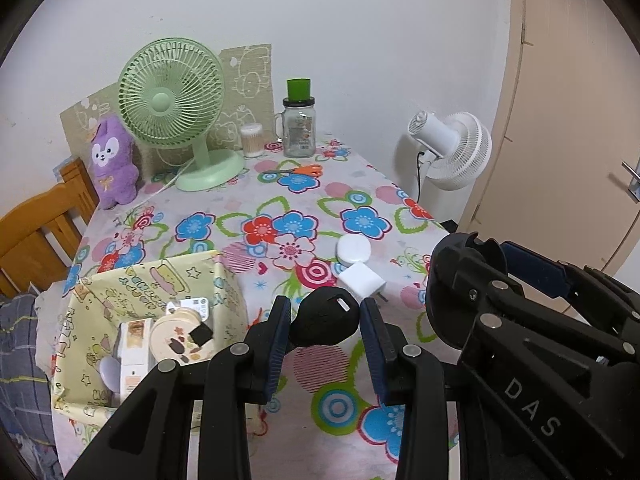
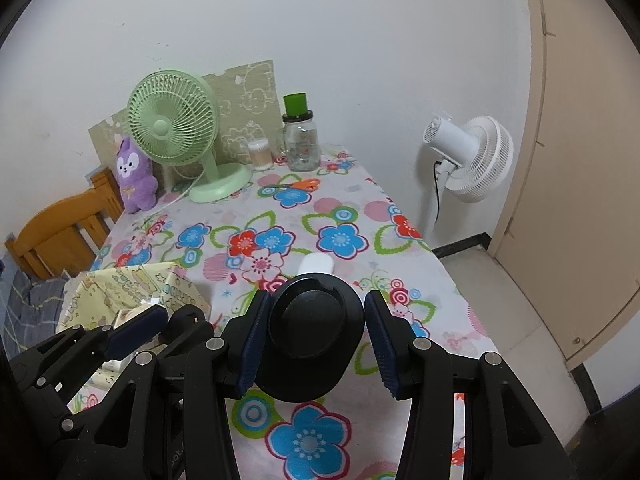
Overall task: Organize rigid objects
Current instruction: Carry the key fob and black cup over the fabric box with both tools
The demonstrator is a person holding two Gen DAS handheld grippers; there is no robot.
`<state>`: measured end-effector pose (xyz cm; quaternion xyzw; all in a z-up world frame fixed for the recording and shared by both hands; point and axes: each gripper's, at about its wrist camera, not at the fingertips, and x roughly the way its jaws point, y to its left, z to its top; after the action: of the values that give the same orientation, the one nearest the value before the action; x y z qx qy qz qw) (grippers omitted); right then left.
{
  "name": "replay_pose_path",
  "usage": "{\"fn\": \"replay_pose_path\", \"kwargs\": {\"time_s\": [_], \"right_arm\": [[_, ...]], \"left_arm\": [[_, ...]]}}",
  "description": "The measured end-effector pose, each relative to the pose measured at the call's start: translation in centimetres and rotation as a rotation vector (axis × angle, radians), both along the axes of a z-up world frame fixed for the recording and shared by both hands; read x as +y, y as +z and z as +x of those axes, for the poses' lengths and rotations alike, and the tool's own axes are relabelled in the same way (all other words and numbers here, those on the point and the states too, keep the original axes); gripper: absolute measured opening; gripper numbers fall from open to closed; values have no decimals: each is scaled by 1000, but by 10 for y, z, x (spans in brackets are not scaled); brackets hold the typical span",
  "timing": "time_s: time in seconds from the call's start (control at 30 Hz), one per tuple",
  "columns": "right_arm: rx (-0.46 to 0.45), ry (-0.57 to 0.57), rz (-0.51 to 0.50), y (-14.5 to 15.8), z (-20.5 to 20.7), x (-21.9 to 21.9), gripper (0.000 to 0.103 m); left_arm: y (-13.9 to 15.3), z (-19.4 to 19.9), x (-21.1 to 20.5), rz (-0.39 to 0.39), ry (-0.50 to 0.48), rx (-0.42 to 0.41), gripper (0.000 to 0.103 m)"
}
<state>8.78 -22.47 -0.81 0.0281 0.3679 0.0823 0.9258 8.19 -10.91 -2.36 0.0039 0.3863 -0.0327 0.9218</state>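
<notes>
My left gripper (image 1: 326,320) is shut on a black rounded piece with a slot (image 1: 324,314), held above the flowered tablecloth (image 1: 280,200). My right gripper (image 2: 318,320) is shut on a black oval disc with a domed centre (image 2: 312,332). It also shows in the left wrist view as the right gripper (image 1: 472,280) close beside the left one. I cannot tell whether the two black parts are one object. A white round case (image 1: 354,249) and a white charger plug (image 1: 362,278) lie just beyond. A yellow fabric basket (image 1: 120,292) at the left holds a cream round tin (image 1: 180,332) and a white box (image 1: 134,344).
At the table's back stand a green desk fan (image 1: 172,92), a purple plush (image 1: 112,160), a cotton swab tub (image 1: 252,140) and a glass jar with a green lid (image 1: 299,128). Orange scissors (image 1: 300,170) lie near them. A wooden chair (image 1: 40,232) is left, a white floor fan (image 1: 456,148) and door right.
</notes>
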Motion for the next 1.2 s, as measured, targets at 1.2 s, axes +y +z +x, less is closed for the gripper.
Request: {"fn": "replay_pose_path", "kwargs": {"time_s": [1.2], "right_arm": [[29,138,-25,-4,13,104,52]], "left_arm": [[-6,-4,90,0,98,11,36]]}}
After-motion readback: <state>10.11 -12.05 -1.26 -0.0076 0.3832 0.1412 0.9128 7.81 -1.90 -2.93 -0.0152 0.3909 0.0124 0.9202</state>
